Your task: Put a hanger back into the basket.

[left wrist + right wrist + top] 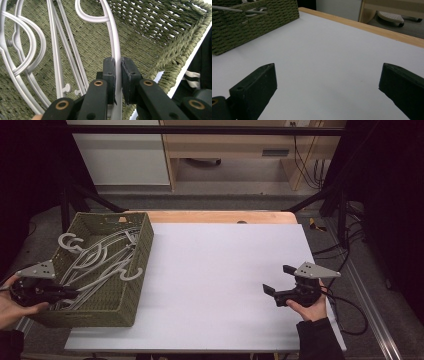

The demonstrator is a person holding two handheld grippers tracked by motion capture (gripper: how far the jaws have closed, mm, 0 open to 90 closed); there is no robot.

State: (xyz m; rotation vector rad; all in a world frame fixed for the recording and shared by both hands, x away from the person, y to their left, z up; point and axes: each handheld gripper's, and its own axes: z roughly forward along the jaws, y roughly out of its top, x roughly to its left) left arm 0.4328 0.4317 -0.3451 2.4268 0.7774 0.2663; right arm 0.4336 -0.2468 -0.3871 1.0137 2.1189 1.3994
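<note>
A green woven basket [142, 251] stands at the table's left and holds several grey plastic hangers [102, 255]. My left gripper [75, 293] reaches into the basket from its near left side. In the left gripper view its two black pads [109, 72] are shut on the thin curved arm of one grey hanger [115, 42], which runs up between them. The other hangers [27, 50] lie on the basket floor beside it. My right gripper [278, 280] hovers over the white table surface at the right, jaws wide apart with nothing between them [328, 82].
The white board [220, 275] covers most of a wooden table [215, 216]. The basket's wall [242, 27] stands far off to the right gripper's left. Black frame bars and cables surround the table; a cable trails from the right gripper [350, 312].
</note>
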